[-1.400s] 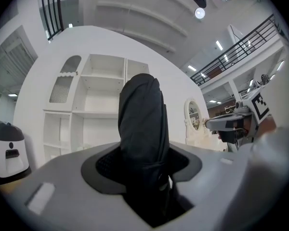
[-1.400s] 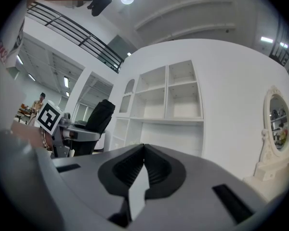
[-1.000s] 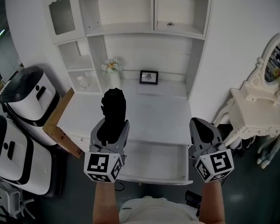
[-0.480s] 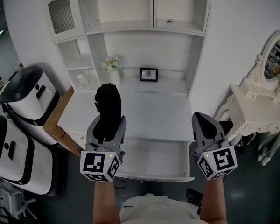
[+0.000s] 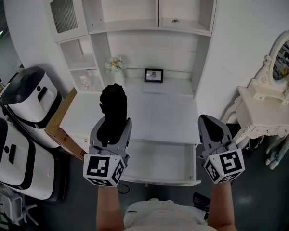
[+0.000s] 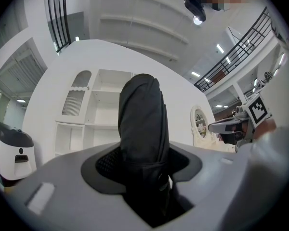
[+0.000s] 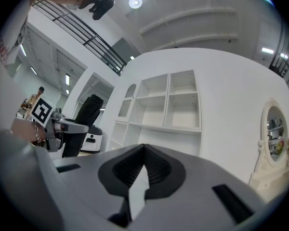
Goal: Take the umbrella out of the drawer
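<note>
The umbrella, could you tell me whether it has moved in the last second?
No; the umbrella stays put, its top still just left of and below the picture frame.

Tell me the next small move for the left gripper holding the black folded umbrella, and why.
Probably lower the left gripper to lay the black folded umbrella on the white desktop: it is clamped, clear of the open white drawer.

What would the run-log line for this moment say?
left gripper: shut on umbrella | umbrella: black, folded, clear of drawer | drawer: open | right gripper: shut, empty
</note>
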